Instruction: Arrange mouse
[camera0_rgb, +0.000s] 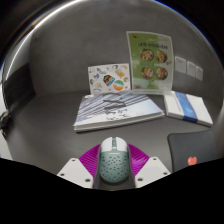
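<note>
Gripper (112, 170) closed on the mouse (112, 160), both magenta pads (88, 158) pressed to its sides. Mouse held at six o'clock, above the grey table (45, 120). Stack of booklets (116, 108) at twelve o'clock beyond; blue-edged book (188, 106) at two o'clock.

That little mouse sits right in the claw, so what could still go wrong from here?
The mouse is rounded and sits between the fingers of the gripper, so it might slip or twist in their hold. The striped booklet lies just ahead, so pushing forward could bump or shift it. The white box beyond could also be nudged.
</note>
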